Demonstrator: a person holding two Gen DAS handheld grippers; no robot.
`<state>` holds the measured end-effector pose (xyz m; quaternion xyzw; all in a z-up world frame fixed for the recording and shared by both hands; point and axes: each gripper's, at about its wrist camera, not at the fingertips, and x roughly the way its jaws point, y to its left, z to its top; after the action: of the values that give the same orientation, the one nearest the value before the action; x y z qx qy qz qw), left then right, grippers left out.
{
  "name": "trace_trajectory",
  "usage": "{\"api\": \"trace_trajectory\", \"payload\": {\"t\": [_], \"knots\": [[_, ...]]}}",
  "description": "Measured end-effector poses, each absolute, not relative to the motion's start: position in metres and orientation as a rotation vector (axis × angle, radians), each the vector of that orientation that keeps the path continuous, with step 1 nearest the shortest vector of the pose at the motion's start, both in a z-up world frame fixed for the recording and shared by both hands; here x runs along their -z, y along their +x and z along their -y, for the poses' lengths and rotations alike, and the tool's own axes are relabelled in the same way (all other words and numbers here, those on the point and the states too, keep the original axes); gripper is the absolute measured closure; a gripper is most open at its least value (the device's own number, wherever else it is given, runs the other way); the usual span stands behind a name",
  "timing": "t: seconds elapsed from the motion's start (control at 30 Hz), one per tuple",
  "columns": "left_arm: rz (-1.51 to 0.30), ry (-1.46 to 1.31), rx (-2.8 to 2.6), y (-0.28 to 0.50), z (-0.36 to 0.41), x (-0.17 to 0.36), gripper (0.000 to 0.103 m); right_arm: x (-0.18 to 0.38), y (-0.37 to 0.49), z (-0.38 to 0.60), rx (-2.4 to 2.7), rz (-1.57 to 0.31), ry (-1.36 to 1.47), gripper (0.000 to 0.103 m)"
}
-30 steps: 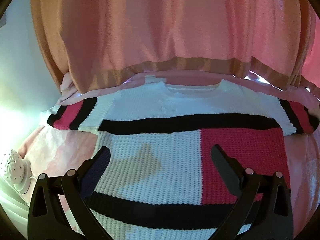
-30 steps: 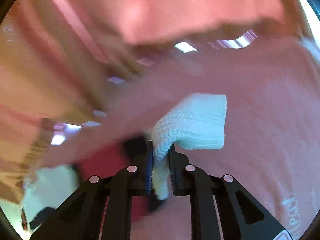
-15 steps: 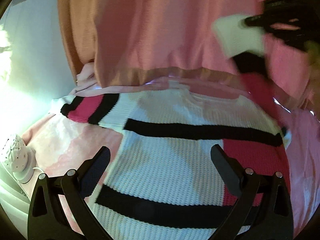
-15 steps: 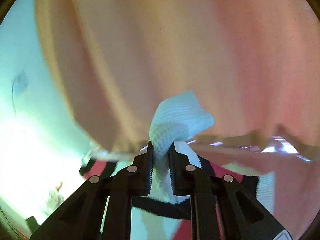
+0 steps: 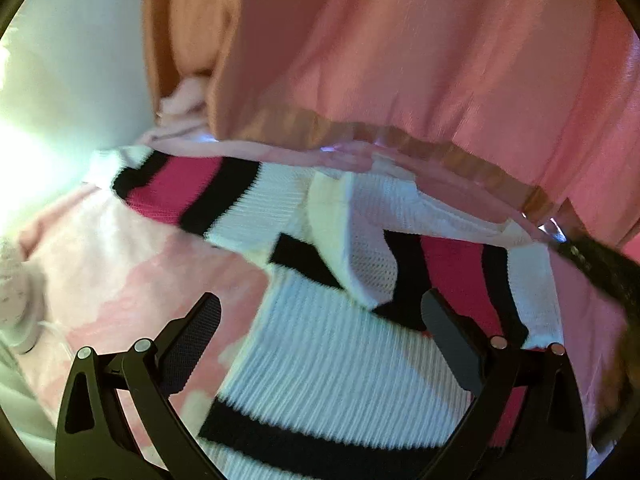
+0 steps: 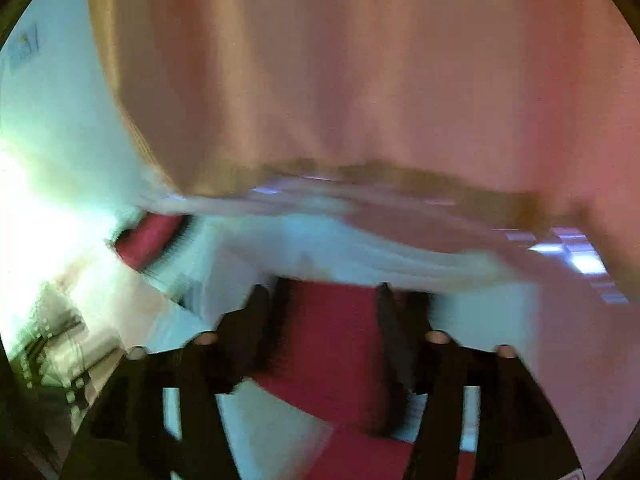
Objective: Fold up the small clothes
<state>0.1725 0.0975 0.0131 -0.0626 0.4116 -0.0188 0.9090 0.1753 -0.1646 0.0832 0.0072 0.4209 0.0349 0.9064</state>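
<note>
Pink bedding (image 5: 120, 280) carries the striped knit sweater (image 5: 340, 360); its right sleeve (image 5: 536, 292), at three o'clock, lies folded inward, just released by the opening, empty right gripper (image 6: 320, 300); left gripper (image 5: 320, 320) hovers wide open, empty.

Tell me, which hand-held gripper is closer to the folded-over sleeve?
Right. The right hand-held gripper, jaws just opened, hangs right over the folded-over sleeve. The left hand-held gripper, open, hovers farther back over the sweater.

Left-side glare, heavy motion blur
</note>
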Motion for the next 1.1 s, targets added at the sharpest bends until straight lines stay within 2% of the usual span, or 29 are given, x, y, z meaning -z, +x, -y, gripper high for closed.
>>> {"api": "trace_trajectory", "payload": {"t": [0.1, 0.2, 0.23, 0.3, 0.37, 0.4, 0.43, 0.47, 0.53, 0.63, 0.7, 0.83, 0.87, 0.93, 1.0, 1.07, 1.1], "knots": [[-0.912, -0.138, 0.008, 0.207, -0.093, 0.011, 0.005, -0.049, 0.136, 0.210, 0.043, -0.972, -0.088, 0.040], [-0.920, -0.113, -0.012, 0.229, -0.084, 0.029, 0.007, -0.009, 0.117, 0.236, 0.067, -1.064, -0.058, 0.040], [-0.920, -0.093, -0.011, 0.234, -0.079, 0.035, 0.011, 0.000, 0.115, 0.238, 0.059, -1.069, -0.047, 0.040], [-0.963, -0.102, 0.008, 0.242, -0.077, 0.046, 0.023, 0.013, 0.121, 0.234, 0.041, -1.078, -0.053, 0.040], [-1.022, -0.147, 0.050, 0.250, -0.078, 0.057, 0.060, 0.017, 0.130, 0.229, 0.027, -1.069, -0.080, 0.042], [-1.059, -0.188, 0.083, 0.254, -0.079, 0.062, 0.068, 0.020, 0.137, 0.226, 0.023, -1.060, -0.087, 0.043], [-1.067, -0.208, 0.104, 0.256, -0.080, 0.064, 0.079, 0.020, 0.142, 0.225, 0.015, -1.050, -0.077, 0.057], [-1.065, -0.221, 0.114, 0.256, -0.080, 0.064, 0.086, 0.021, 0.145, 0.226, 0.004, -1.043, -0.050, 0.089], [-1.030, -0.246, 0.126, 0.254, -0.081, 0.056, 0.093, 0.008, 0.151, 0.244, 0.025, -1.002, 0.088, 0.093], [-0.960, -0.306, 0.203, 0.247, -0.081, 0.037, 0.092, -0.026, 0.137, 0.273, 0.071, -0.902, 0.205, 0.093], [-0.953, -0.327, 0.272, 0.245, -0.074, 0.038, 0.092, -0.032, 0.124, 0.297, 0.121, -0.900, 0.249, 0.093], [-1.061, -0.169, 0.233, 0.243, -0.050, 0.078, 0.092, 0.028, 0.123, 0.310, 0.132, -1.148, 0.246, 0.089], [-1.044, -0.143, 0.230, 0.240, -0.048, 0.079, 0.090, 0.030, 0.120, 0.309, 0.126, -1.146, 0.236, 0.087], [-1.025, -0.114, 0.244, 0.235, -0.047, 0.068, 0.089, 0.011, 0.116, 0.310, 0.124, -1.134, 0.238, 0.073], [-0.984, -0.143, 0.260, 0.229, -0.054, 0.058, 0.089, -0.019, 0.108, 0.318, 0.094, -1.059, 0.315, 0.065], [-0.976, -0.148, 0.252, 0.233, -0.060, 0.054, 0.088, -0.040, 0.106, 0.327, 0.064, -0.972, 0.376, 0.039], [-0.991, -0.168, 0.246, 0.235, -0.063, 0.058, 0.088, -0.046, 0.114, 0.330, 0.065, -0.931, 0.393, 0.037]]}}
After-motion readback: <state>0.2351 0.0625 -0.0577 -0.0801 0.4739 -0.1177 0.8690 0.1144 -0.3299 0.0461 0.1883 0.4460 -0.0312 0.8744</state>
